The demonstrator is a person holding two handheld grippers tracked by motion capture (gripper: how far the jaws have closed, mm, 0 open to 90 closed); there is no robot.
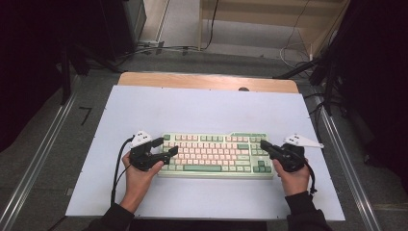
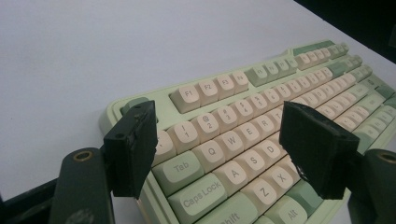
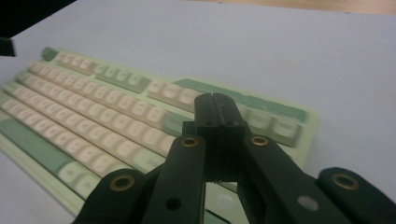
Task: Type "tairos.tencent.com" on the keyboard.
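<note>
Green and cream keyboard (image 1: 215, 155) on white sheet (image 1: 202, 108), left gripper (image 1: 163, 147) jaws apart over its left-end keys, right gripper (image 1: 265, 146) jaws pressed together, empty, over its right end.

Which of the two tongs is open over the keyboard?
The left tongs: their pads stand wide apart above the letter keys at the keyboard's left end. The right tongs are pressed shut.

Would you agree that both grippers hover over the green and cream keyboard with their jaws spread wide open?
Not quite: only the left gripper is open over the keyboard. The right gripper has its jaws pressed together with nothing between them, as the right gripper view shows.
</note>
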